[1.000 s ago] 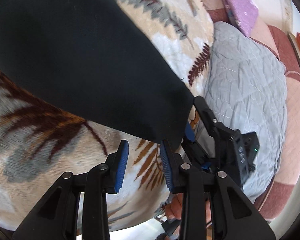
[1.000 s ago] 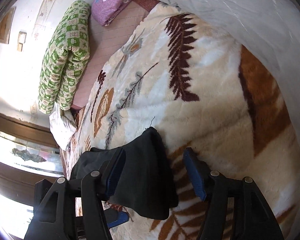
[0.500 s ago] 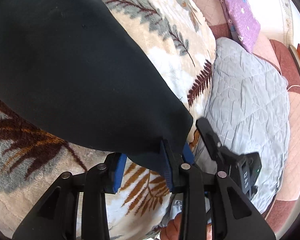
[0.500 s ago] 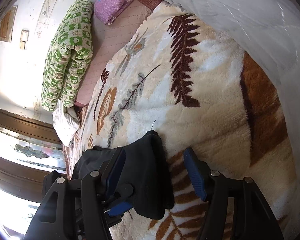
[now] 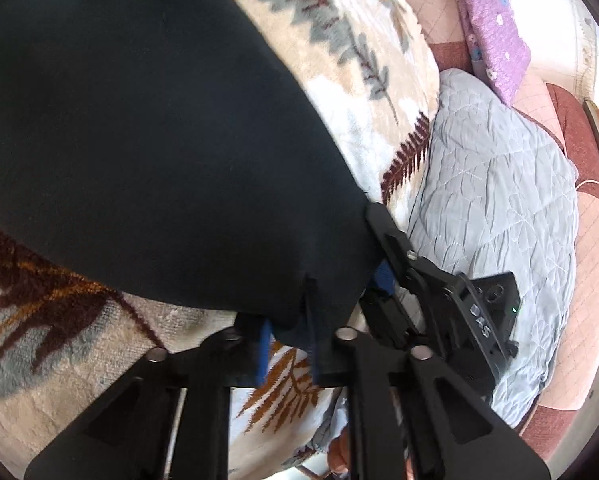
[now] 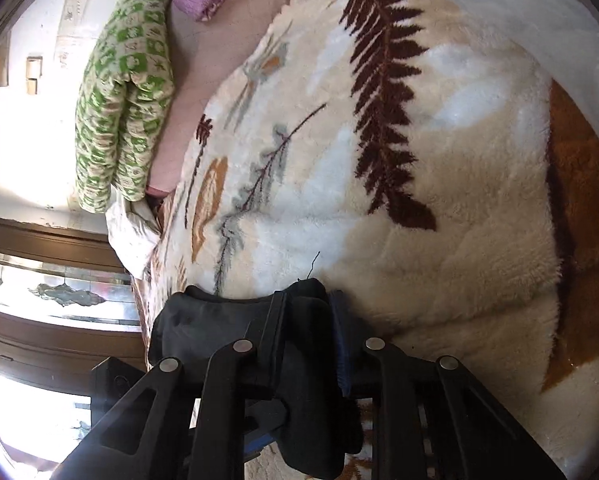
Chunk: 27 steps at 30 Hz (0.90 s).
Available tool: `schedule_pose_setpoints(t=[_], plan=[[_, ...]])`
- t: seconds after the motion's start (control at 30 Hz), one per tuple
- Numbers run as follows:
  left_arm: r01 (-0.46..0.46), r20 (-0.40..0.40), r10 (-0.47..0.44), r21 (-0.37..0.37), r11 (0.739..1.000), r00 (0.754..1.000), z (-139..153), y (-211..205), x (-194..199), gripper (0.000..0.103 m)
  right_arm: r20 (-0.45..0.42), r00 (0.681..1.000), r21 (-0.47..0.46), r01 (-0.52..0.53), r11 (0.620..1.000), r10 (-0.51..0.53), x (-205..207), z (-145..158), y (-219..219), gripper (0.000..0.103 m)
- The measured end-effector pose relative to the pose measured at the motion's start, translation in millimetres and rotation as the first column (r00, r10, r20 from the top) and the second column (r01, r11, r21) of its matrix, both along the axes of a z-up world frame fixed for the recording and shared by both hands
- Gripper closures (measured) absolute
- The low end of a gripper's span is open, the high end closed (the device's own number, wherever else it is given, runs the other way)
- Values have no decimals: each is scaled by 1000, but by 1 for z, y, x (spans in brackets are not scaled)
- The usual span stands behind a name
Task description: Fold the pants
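Observation:
The black pants (image 5: 147, 140) lie spread over the fern-patterned blanket (image 5: 363, 80) and fill the upper left of the left wrist view. My left gripper (image 5: 287, 328) is shut on the near edge of the pants. My right gripper (image 6: 307, 344) is shut on a bunched corner of the same pants (image 6: 307, 360); it shows beside the left gripper in the left wrist view (image 5: 383, 252). Both grips sit close together at the pants' near end.
A grey quilted cover (image 5: 499, 208) lies to the right of the blanket. A purple folded cloth (image 5: 495, 28) and a green checked quilt roll (image 6: 119, 96) lie at the far end. A white cloth (image 6: 131, 232) sits by the window side.
Both grippers have closed on the pants' near edge; half a second ago their jaws were open around it. The left gripper has also moved forward over the fabric.

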<state>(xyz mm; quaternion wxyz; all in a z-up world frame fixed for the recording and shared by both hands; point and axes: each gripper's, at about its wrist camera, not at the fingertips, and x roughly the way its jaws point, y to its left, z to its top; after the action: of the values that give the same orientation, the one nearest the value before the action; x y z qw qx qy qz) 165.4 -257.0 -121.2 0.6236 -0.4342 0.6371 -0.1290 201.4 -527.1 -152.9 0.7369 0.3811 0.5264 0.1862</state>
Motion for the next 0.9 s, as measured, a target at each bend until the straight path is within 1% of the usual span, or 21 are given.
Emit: schedule_pose_setpoints(t=[0.1,0.17,0.33,0.47,0.7,0.9], plan=[[10,-7,-11,-27,1000,1000,0,2,0,95,21,1000,-17,20,1000,-20,-6,10,-2,89],[12,-11,-12,-49,999,1000,3,5,1,95,33,999,-49,20,999,-18,-10,20,0,92],[21,-2,-21,-94,995,1000,12,11,0,95,55,998,-125,12,992,-6,-17,46,10,92],[18,-1,-19,-131,991,1000,19,20,1,95,53,999,-157,13,987,-5,-20,62,19,92],[-12,7,13,-197,980,1000,31,56,2,95,50,999,-205,8,979,2,-16,86,51,93],[-74,6,77,-221,972,997,35,100,10,95,53,998,-214,-3,977,14,-10,98,90,93]])
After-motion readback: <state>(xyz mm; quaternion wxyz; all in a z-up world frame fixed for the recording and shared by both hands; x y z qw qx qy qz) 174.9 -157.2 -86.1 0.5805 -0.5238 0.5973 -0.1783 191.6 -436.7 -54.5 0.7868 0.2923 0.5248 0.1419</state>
